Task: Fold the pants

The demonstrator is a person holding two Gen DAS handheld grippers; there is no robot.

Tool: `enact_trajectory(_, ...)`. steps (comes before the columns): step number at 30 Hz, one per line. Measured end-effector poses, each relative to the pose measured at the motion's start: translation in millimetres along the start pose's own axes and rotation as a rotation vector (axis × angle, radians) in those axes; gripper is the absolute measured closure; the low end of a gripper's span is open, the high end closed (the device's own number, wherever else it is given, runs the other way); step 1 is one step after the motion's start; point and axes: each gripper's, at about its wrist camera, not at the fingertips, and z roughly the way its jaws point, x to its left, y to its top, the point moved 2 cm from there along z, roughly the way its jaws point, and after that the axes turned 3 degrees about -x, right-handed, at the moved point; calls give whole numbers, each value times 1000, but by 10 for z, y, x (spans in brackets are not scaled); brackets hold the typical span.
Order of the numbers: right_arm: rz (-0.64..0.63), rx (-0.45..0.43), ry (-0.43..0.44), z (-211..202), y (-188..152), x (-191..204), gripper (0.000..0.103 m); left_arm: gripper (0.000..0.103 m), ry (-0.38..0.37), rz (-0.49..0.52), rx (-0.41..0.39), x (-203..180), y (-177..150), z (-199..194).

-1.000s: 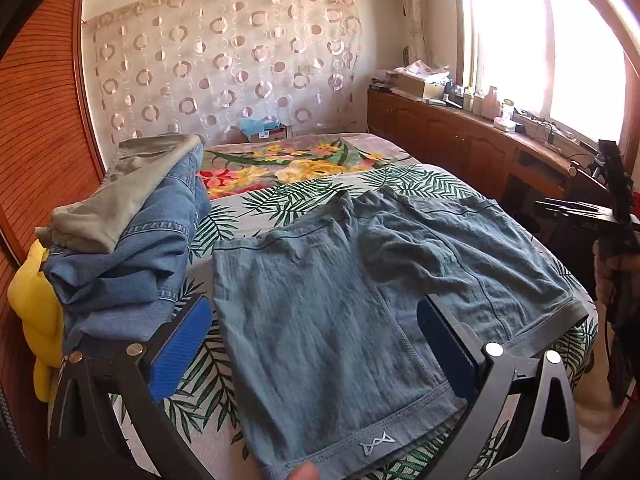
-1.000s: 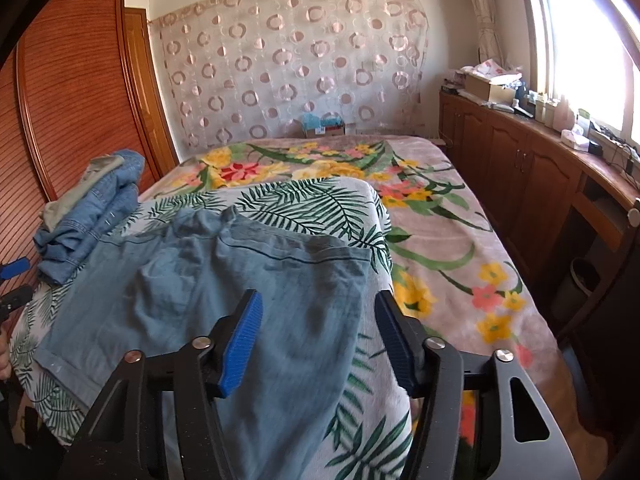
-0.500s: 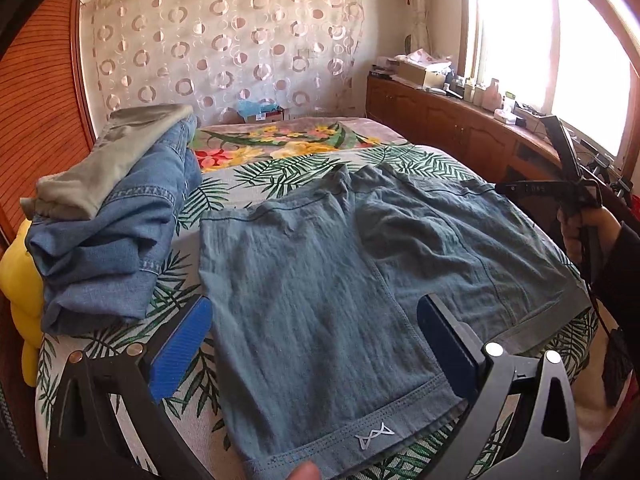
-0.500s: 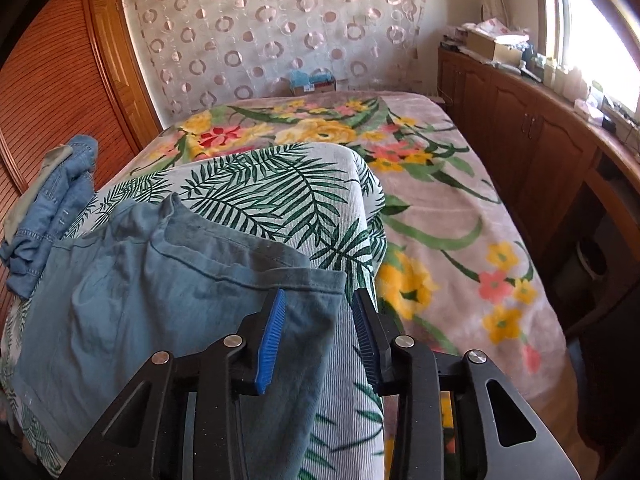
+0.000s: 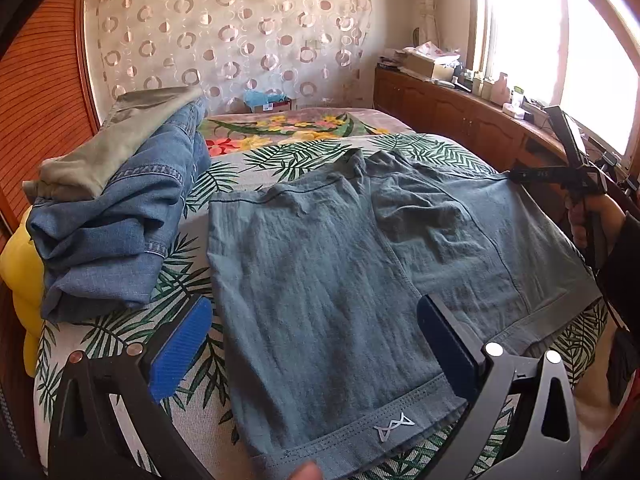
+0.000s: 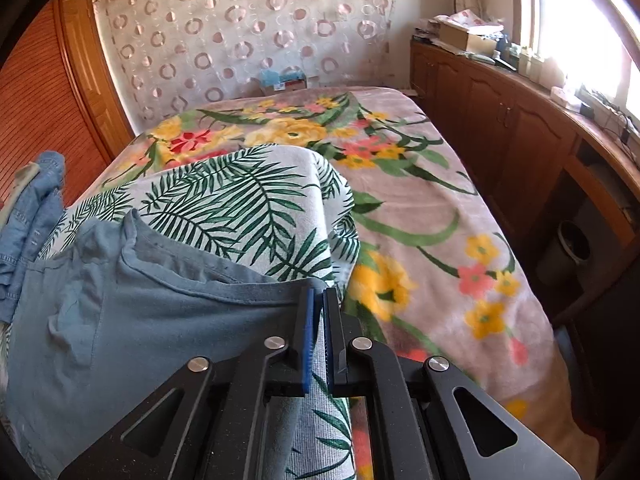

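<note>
Right gripper (image 6: 318,312): pads pressed together on the far corner of the pants (image 6: 132,320); leaf-print cover (image 6: 240,196) also runs up between the blue pads, so possibly pinched along with the denim, hard to tell from this angle.
Left gripper (image 5: 316,344): jaws wide apart, hovering over the near leg, clamped on nothing; waistband label just below it.
Pants: blue-grey shorts spread flat across the leaf-print cover on the bed (image 6: 420,184), one leg near each gripper; far edge rumpled at the crotch seam.
Neighbours: folded stack of jeans (image 5: 120,220) with a grey-green garment on top, just beside the near leg.
Risk, cover caught: lifting now could drag the cover up with the shorts and shift everything lying on it, the stack included.
Risk, thin bite: grip sits at the very corner; a quick pull across could slip the cloth free mid-fold.
Risk, one-sided lift: with the near leg unheld, likely to skew or bunch at the crotch rather than fold straight.
Risk, stack: a wide sweep toward that side could knock the jeans over.
</note>
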Motion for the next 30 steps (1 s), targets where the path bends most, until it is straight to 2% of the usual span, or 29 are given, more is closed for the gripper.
enact_trajectory(2, -10, -6, -16, -94, 3, 9, 100, 1, -1, -1, 2, 0, 1, -1)
enact_trajectory(4, -12, -14, -31, -160, 30, 27, 90, 1, -2, 0, 1, 0, 1, -5)
enact_trajectory(5, -20, -22, -42, -193, 16, 44, 82, 1, -1, 0, 0, 1, 3, -3)
enact_trajectory(6, -25, -30, -28, -242, 14, 72, 78, 1, -1, 0, -2, 5, 1, -7)
enact_trajectory(9, -39, -44, 31, -274, 13, 262, 72, 1, -1, 1, -3, 12, -9, -18)
enact_trajectory(13, -120, -42, 99, -437, -72, 525, 71, 1, -3, 1, -1, 26, -46, -43)
enact_trajectory(18, -225, -14, 151, -426, -57, 809, 71, 1, 2, -11, 7, 52, -77, -31)
enact_trajectory(26, -309, 72, 142, -99, 69, 917, 71, 1, 9, -19, 5, 127, -109, -50)
enact_trajectory(30, -354, 75, 125, -136, 168, 946, 71, 1, 10, -29, 7, 164, -126, -43)
